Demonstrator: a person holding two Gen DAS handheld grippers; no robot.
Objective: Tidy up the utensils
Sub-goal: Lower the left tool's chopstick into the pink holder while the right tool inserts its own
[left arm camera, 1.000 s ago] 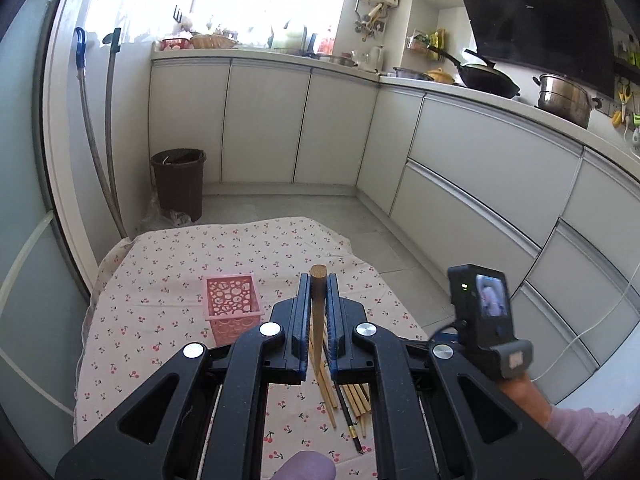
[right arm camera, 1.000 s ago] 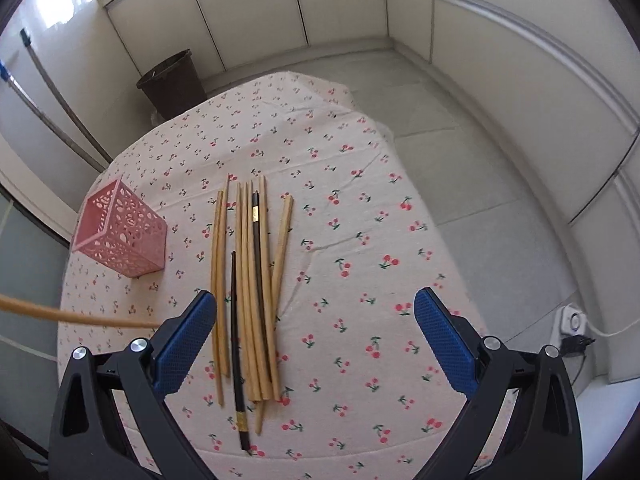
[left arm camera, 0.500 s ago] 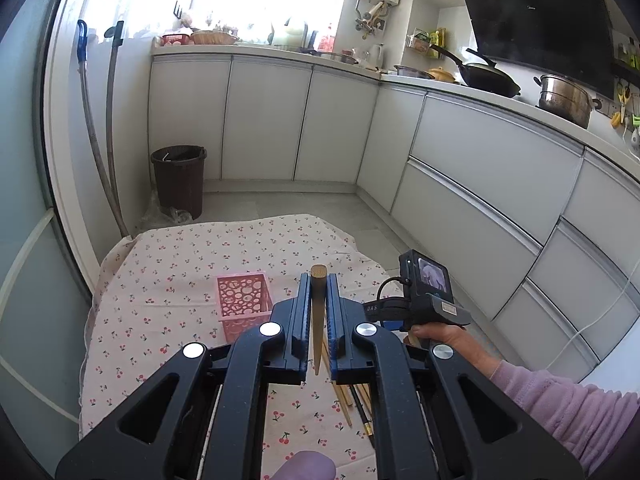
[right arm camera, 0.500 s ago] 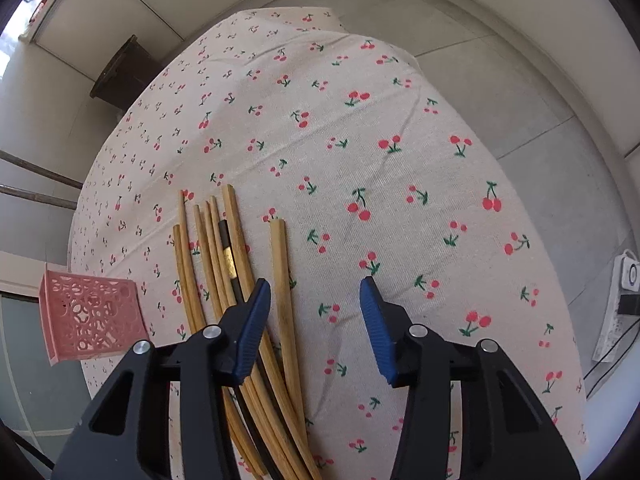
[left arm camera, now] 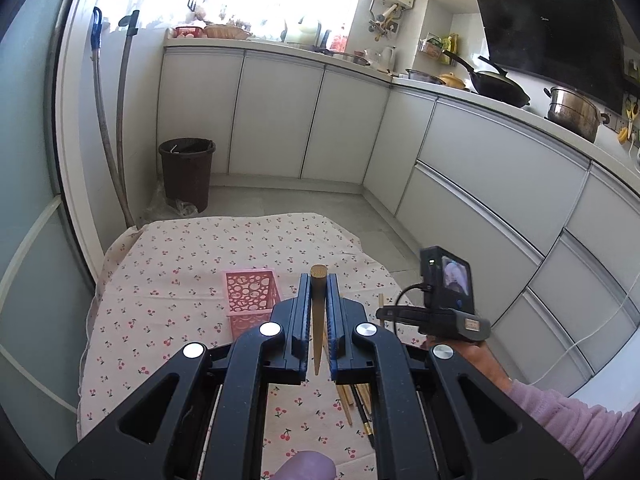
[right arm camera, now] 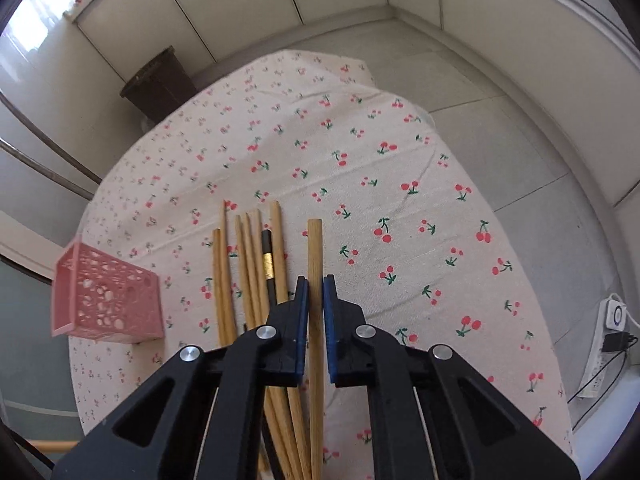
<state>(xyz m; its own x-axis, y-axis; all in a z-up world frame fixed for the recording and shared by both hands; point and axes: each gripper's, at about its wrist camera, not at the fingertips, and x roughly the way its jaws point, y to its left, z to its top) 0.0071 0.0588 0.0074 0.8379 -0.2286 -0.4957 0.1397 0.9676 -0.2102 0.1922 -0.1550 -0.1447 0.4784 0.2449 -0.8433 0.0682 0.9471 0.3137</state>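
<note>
On the cherry-print table point(right arm camera: 400, 152), the pink basket point(right arm camera: 106, 300) looks empty at far left, both jaws clamp one chopstick each, left gripper point(left arm camera: 319, 308) and right gripper point(right arm camera: 315, 304), leaving the pile point(right arm camera: 248, 264) unsorted.

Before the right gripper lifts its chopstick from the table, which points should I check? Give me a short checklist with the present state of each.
1. Right gripper shut on the separate chopstick: ok, the stick sits between the blue pads.
2. Only one stick in the right grip: ok, the chopstick pile lies beside it, to its left.
3. Left gripper holds its own chopstick: ok, clamped between the pads.
4. Pink basket upright, opening upward: ok in the left wrist view.
5. Basket empty enough to receive sticks: cannot tell, the inside is not visible.
6. Path over the tablecloth to the basket free: ok, only the pile lies between.
</note>
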